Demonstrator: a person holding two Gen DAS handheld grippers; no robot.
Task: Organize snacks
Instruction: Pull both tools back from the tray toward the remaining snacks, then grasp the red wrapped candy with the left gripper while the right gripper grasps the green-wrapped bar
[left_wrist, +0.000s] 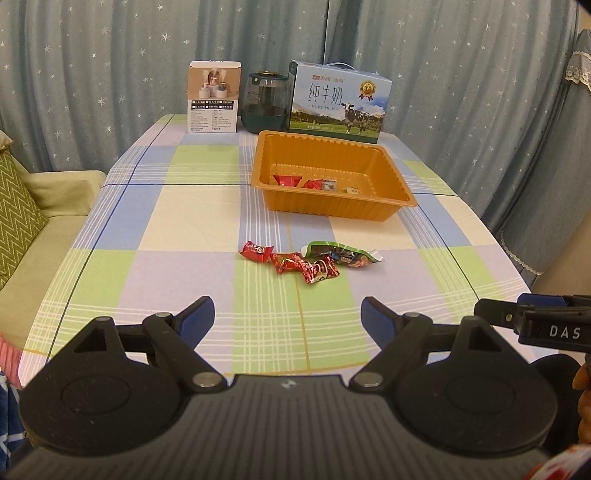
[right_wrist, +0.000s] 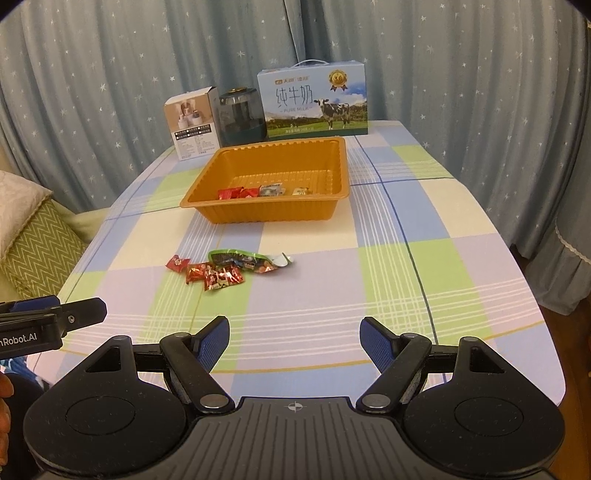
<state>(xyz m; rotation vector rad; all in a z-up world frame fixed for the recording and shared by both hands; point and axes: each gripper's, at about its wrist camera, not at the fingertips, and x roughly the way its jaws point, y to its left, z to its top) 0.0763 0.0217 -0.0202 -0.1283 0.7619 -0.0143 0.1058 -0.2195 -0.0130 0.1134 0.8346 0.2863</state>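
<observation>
Fingers of the left gripper stood wide apart over the near edge of the checked table, nothing between them; those of the right gripper likewise, empty. Three red candies and a green packet lay loose mid-table, touching in a row; beyond them, apart, sat the orange tray, a few wrapped sweets along its near wall.

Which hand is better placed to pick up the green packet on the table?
Probably right: the green packet is the rightmost loose snack, and the right tongs are open and empty.
</observation>
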